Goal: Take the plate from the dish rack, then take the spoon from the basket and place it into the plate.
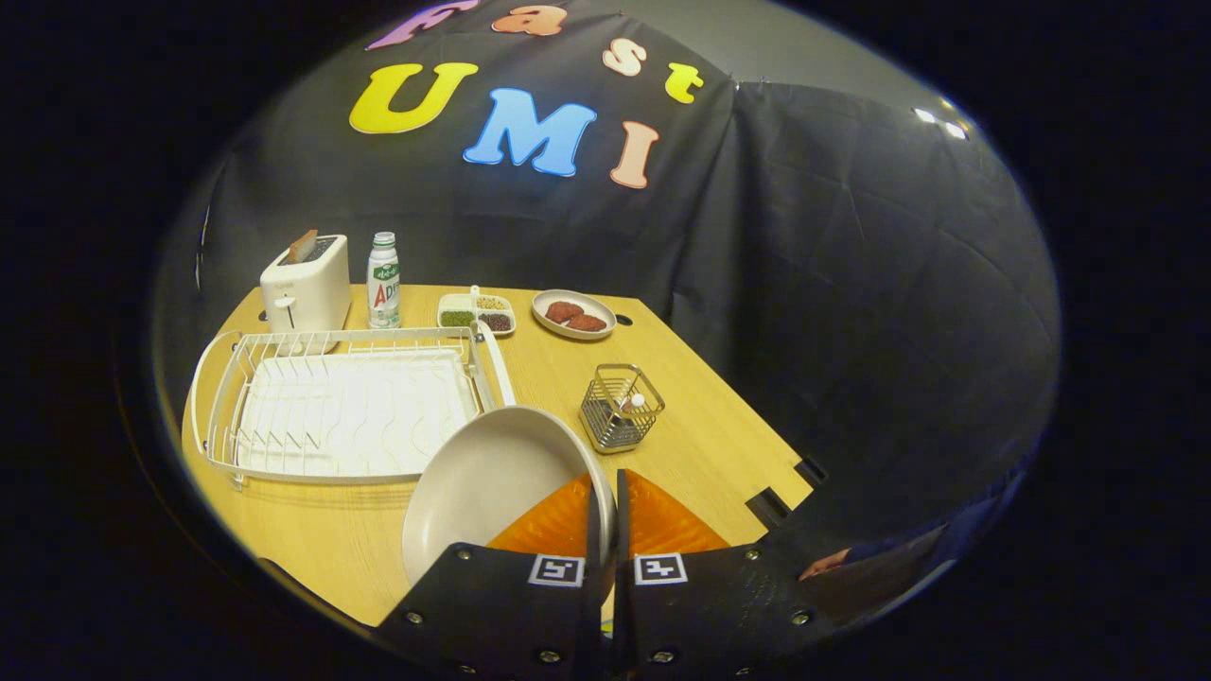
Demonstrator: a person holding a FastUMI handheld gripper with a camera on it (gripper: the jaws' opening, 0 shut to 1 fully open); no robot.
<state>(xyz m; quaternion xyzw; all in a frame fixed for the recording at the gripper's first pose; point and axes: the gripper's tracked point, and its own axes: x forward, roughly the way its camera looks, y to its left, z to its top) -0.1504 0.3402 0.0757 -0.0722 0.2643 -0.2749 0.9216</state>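
I've got the claw clamped on the plate rim, plate tilted above the bench, beside the dish rack. Looks rigid, glazed, slippery, breakable; edge grip seems marginal.

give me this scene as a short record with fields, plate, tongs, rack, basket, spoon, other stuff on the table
plate: beige plate, rim pinched by the tongs, held off the rack
tongs: tongs shut on the plate's rim
rack: white dish rack, no dishes in it, beside the plate
basket: wire basket just beyond the tongs
spoon: pale handle tip standing in the basket
other: toaster, bottle, divided dish, plate of patties
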